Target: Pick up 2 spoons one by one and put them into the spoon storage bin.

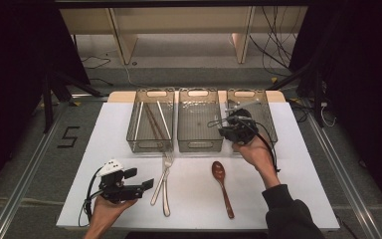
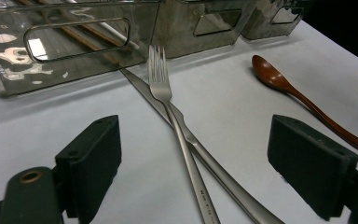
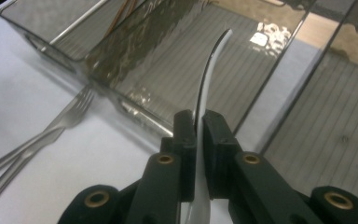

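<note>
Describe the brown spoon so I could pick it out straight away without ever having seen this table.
Start at the white table with three clear bins along its far edge. In front of the middle bin lies the brown spoon, bowl toward the bins. It lies alone and looks wooden; the fork to its left is silver and crossed with another utensil.

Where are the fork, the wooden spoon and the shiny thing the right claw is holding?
fork (image 2: 159, 77): left gripper view, on its prongs.
wooden spoon (image 1: 218, 171): high view, on its bowl.
metal utensil (image 3: 208, 79): right gripper view, on its curved handle above the claw.
</note>
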Motion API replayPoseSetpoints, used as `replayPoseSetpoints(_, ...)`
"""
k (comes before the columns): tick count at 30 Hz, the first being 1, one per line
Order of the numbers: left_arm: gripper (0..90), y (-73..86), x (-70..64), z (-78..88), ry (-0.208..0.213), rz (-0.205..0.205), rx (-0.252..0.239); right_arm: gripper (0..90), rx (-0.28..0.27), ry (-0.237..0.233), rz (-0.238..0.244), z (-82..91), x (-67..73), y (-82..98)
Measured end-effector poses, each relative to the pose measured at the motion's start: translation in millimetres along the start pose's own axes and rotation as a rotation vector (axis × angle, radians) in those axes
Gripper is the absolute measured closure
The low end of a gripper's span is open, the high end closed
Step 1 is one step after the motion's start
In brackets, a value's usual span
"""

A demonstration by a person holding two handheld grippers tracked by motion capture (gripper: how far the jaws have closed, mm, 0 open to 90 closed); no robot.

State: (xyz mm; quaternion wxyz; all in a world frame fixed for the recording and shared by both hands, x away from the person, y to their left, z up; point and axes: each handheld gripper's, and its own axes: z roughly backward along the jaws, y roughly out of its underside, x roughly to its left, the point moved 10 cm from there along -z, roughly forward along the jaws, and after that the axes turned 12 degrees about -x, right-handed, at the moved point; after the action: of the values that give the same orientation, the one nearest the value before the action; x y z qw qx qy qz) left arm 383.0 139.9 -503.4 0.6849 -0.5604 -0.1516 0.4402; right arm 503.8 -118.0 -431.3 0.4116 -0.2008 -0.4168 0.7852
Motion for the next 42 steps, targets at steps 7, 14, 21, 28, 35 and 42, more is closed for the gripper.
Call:
replayPoseSetpoints(7, 17.1, -0.4, -0.1, 0.4, 0.004, -0.005, -0.005, 85.1, -0.011, 0.019, 0.004, -27.2, -1.1, -23.0)
replayPoseSetpoints(14, 17.2, -1.0, -0.3, 0.6, 0.004, -0.008, -0.009, 85.1, -0.002, 0.03, 0.001, -50.3, 0.9, -37.0)
replayPoseSetpoints(21, 17.1, -1.4, -0.4, 0.3, 0.005, -0.009, -0.014, 85.0, 0.004, 0.04, -0.019, -67.0, -0.7, -42.1)
replayPoseSetpoints(28, 17.1, -2.6, -1.6, -0.3, 0.009, -0.014, -0.02, 85.0, 0.012, 0.046, -0.033, -81.2, 0.4, -44.1)
replayPoseSetpoints(35, 17.1, -3.5, -2.0, 0.2, 0.012, -0.016, -0.026, 84.9, 0.022, 0.048, -0.046, -89.5, 1.4, -43.8)
replayPoseSetpoints(42, 17.1, -3.5, -3.3, -0.3, 0.015, -0.02, -0.025, 84.8, 0.034, 0.054, -0.049, -96.0, 0.8, -40.2)
